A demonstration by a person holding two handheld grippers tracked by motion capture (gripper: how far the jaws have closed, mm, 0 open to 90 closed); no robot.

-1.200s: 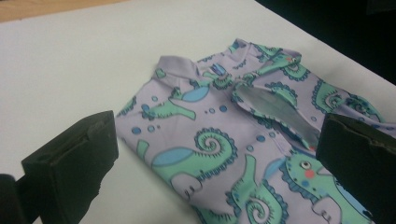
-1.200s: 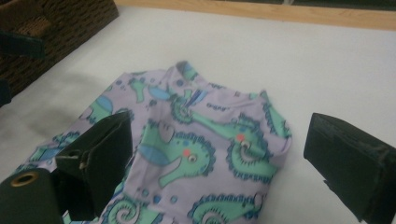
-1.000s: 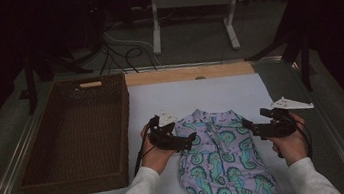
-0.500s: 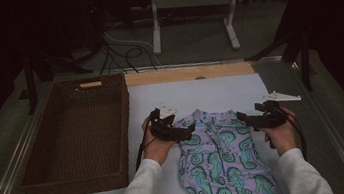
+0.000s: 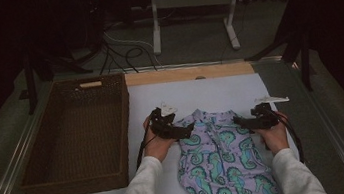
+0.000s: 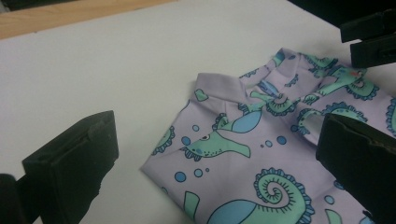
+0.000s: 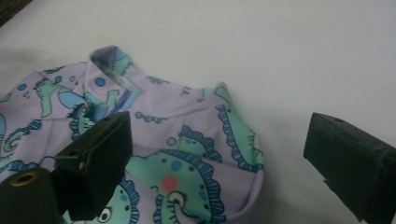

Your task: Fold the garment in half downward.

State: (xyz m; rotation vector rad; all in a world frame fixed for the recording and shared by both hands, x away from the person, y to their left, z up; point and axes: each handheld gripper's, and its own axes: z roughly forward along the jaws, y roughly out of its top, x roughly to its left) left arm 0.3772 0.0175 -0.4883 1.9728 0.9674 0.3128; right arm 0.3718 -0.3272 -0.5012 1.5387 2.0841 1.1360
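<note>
The seahorse shirt [image 5: 224, 163] lies flat on the white table top [image 5: 210, 94], its hem toward the person and its collar [image 6: 261, 81] pointing away, lilac cloth printed with teal and blue seahorses. Nearest me, two pale sleeves come in over the table's front edge, one on each side of the shirt. The left gripper [image 5: 177, 130] sits at the shirt's left shoulder, and in the left gripper view its two black jaws stand wide apart, holding nothing, with the folded shoulder corner between them. The right gripper [image 5: 245, 121] sits at the opposite shoulder; in the right gripper view its jaws are likewise spread, one over the printed cloth and the other over bare table beside the shirt's edge, and nothing is clamped. I cannot tell whether either touches the cloth. To the left of the white top stands a brown wicker basket [image 5: 76, 172], well apart from the shirt. Beyond the table, cables [image 5: 128, 49] trail over the floor, and a white metal stand [image 5: 192, 1] rises in the dark.
</note>
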